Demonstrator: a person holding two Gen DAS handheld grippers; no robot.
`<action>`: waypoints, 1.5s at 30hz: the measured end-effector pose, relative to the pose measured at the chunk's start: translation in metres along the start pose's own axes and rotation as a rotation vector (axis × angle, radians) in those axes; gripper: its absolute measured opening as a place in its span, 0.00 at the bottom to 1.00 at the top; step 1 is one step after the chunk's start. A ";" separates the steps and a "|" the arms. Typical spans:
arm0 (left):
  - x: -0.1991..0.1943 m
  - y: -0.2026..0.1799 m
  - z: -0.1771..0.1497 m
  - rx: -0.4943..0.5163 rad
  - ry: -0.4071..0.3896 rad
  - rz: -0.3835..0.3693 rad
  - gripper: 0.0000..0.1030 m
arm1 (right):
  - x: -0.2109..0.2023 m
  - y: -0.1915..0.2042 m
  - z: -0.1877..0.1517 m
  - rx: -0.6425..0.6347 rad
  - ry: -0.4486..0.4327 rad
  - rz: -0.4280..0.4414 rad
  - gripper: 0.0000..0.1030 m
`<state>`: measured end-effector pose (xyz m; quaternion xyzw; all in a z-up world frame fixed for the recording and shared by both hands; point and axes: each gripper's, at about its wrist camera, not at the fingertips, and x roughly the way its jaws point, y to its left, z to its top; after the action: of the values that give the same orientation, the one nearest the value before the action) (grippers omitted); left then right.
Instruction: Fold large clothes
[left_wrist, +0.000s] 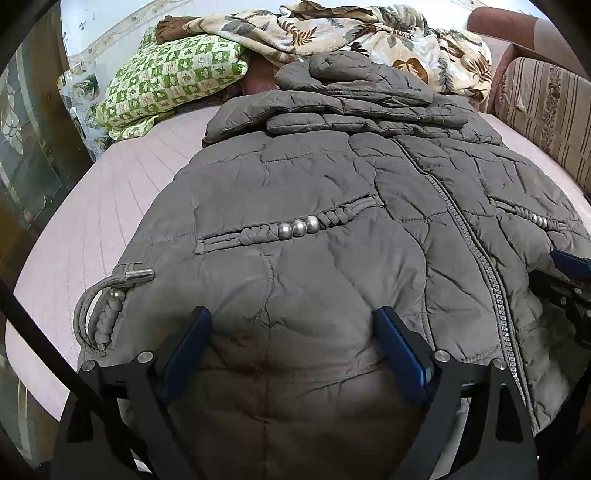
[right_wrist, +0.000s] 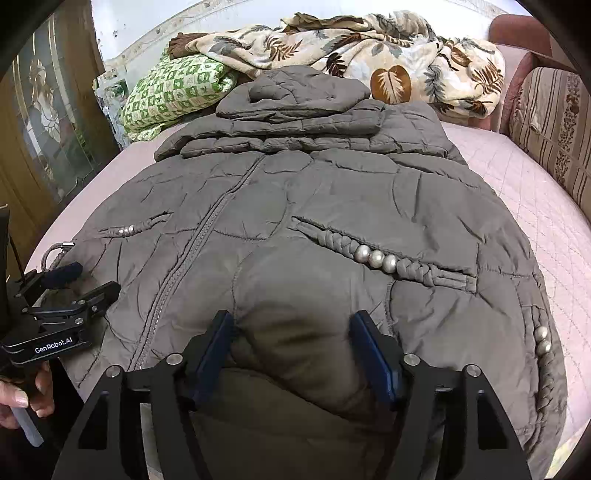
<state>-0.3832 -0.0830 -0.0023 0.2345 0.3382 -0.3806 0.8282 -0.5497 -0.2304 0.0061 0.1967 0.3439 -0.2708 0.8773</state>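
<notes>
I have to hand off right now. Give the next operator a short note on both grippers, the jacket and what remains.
Left gripper: open, over the hem left of the zipper.
Right gripper: open, over the hem on the other side.
Grey quilted jacket: lies front up, zipped, on the pink bed; sleeves and hood folded over the top.
Left to do: probably grip the hem and fold the body up.

Pink quilted bed (right_wrist: 517, 177), striped sofa (right_wrist: 554, 122), stained-glass door (right_wrist: 48, 122), white wall (right_wrist: 147, 22)
</notes>
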 end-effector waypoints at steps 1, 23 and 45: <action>0.001 0.001 0.000 -0.005 0.000 0.000 0.90 | 0.001 0.001 -0.001 -0.001 -0.005 0.000 0.73; 0.007 0.012 -0.006 -0.072 -0.015 -0.042 1.00 | 0.004 0.009 -0.004 -0.035 -0.019 -0.016 0.82; 0.000 0.012 -0.013 -0.066 -0.067 -0.036 1.00 | 0.003 0.011 -0.008 -0.062 -0.016 -0.003 0.90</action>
<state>-0.3788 -0.0678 -0.0093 0.1882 0.3266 -0.3917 0.8393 -0.5450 -0.2188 0.0000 0.1668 0.3456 -0.2630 0.8852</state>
